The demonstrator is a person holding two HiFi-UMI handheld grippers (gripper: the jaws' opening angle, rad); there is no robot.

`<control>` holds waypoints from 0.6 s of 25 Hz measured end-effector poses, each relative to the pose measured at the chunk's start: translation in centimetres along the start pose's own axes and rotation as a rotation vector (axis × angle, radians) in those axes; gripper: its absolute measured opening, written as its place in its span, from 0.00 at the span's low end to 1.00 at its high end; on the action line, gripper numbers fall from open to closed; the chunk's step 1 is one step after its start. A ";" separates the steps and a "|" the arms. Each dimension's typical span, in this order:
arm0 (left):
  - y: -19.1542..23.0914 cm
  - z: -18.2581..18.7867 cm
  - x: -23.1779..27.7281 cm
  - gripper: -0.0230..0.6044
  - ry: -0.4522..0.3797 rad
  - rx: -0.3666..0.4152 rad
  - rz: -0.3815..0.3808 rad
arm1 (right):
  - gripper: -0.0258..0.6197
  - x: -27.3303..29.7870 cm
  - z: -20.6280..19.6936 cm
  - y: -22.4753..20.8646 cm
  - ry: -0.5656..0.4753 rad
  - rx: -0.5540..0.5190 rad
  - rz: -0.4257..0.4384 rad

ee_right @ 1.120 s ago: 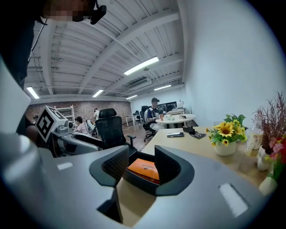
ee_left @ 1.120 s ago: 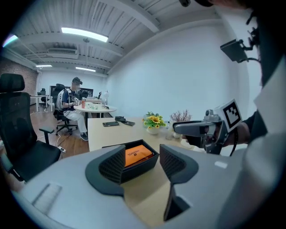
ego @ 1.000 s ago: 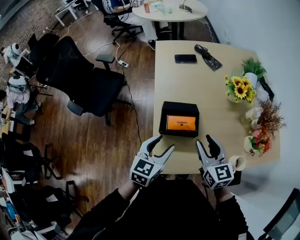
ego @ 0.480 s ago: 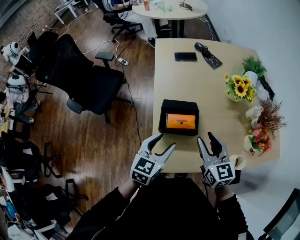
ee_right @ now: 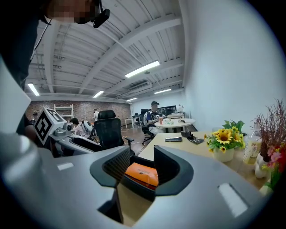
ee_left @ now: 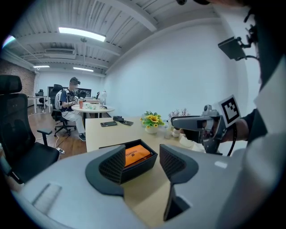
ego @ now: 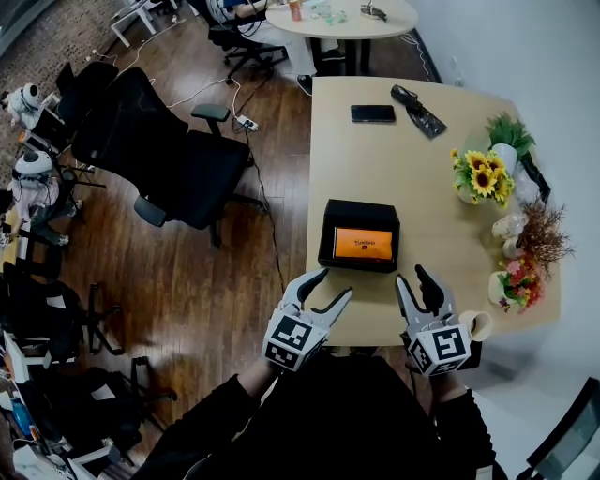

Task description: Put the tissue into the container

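A black container (ego: pixel 326 232) stands near the front edge of the wooden table (ego: pixel 412 178). An orange tissue pack (ego: pixel 362 244) lies flat inside it. My left gripper (ego: pixel 336 283) hovers at the table's front left edge, just short of the container, open and empty. My right gripper (ego: pixel 411 276) hovers to the right of it, open; its jaws have just been closing a little and nothing is between them. In the left gripper view the orange pack (ee_left: pixel 135 154) shows past the jaws. The right gripper view shows the orange pack (ee_right: pixel 143 173) inside the black container (ee_right: pixel 139 185) beyond the pads.
A phone (ego: pixel 372 113) and a black object (ego: pixel 417 111) lie at the table's far end. A sunflower vase (ego: pixel 480 176), other flower pots (ego: pixel 520 277) and a white mug (ego: pixel 476 325) line the right edge. Office chairs (ego: pixel 178 159) stand left; a person sits at a round table (ego: pixel 342 19).
Both grippers stay where they were in front of the container. The right jaws look slightly narrower than before.
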State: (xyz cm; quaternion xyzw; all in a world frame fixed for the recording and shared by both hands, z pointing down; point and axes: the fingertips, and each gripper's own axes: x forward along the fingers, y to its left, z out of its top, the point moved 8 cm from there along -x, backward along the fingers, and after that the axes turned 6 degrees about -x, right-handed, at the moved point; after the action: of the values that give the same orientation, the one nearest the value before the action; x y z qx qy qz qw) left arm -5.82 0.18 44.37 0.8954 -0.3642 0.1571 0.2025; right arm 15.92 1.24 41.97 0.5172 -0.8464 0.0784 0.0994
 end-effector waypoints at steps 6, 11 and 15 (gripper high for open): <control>0.1 0.3 -0.1 0.39 -0.005 0.000 0.000 | 0.29 0.0 0.0 0.0 0.003 -0.001 -0.001; 0.1 0.2 0.0 0.39 0.000 0.001 0.000 | 0.29 0.1 0.1 0.1 0.003 -0.004 0.002; 0.1 0.0 0.1 0.39 0.004 0.002 -0.001 | 0.28 0.0 -0.2 0.0 0.008 -0.004 0.002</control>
State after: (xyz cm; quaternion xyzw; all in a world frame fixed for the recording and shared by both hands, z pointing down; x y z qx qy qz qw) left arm -5.82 0.08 44.38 0.8954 -0.3633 0.1592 0.2025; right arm 15.90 1.31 42.21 0.5157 -0.8468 0.0789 0.1036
